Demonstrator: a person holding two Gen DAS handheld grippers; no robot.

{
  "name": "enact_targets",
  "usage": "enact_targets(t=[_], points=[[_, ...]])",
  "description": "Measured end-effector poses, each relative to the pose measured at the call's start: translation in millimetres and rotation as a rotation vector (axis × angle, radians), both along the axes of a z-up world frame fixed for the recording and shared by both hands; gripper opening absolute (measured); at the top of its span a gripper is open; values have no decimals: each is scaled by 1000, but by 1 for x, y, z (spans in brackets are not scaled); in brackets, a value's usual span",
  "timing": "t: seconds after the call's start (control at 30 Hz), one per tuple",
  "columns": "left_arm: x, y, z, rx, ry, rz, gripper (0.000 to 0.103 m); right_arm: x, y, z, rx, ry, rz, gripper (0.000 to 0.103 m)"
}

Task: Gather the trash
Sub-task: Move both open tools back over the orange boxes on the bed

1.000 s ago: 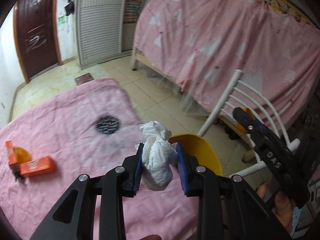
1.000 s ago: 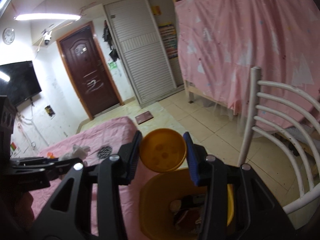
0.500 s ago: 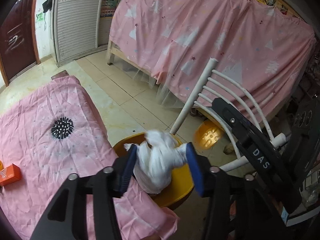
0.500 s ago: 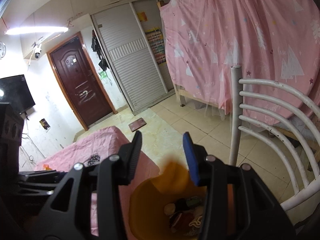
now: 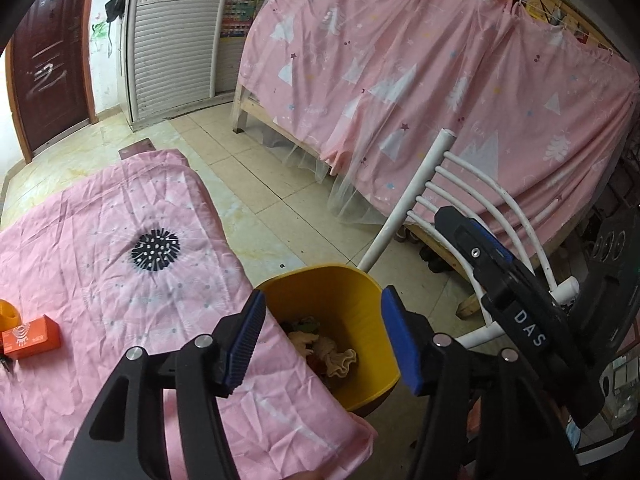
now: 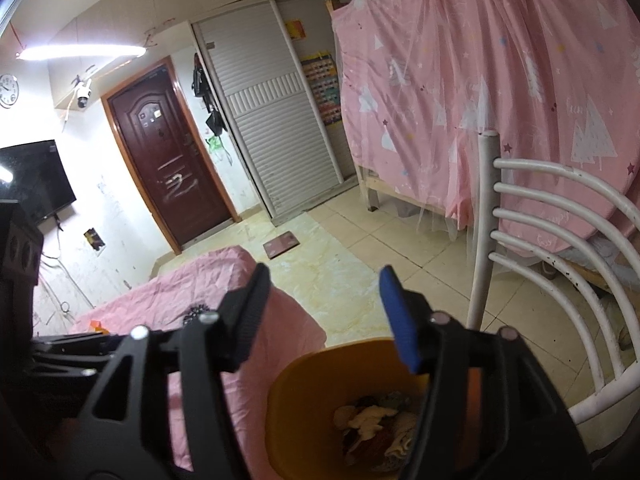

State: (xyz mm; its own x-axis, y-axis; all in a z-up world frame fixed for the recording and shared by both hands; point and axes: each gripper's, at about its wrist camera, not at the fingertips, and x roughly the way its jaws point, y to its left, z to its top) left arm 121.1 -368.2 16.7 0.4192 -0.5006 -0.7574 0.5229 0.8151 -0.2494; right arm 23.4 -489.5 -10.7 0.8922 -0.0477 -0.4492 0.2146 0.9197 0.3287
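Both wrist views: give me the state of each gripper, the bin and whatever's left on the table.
left gripper: open, empty, over the bin.
right gripper: open, empty.
yellow bin: uncovered, trash inside.
orange box: lying on the pink tablecloth.

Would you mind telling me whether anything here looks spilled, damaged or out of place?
Nothing looks spilled: the trash sits inside the yellow bin, which stands upright at the edge of the pink cloth. An orange box lies on the cloth. The brown door carries pale scrawled marks, the one odd sight.
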Motion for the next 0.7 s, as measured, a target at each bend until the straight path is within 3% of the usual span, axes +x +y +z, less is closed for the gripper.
enact_targets(t=[0.2,0.33,0.7], points=[[1,13,5,6,-27,32,56,3,7,0,-10,2,24,56],[2,27,6,9,-45,61,57,7,14,1,-15,0,46,69],[16,100,14,20,-111,186,64,25,68,2,-26,4,203,75]])
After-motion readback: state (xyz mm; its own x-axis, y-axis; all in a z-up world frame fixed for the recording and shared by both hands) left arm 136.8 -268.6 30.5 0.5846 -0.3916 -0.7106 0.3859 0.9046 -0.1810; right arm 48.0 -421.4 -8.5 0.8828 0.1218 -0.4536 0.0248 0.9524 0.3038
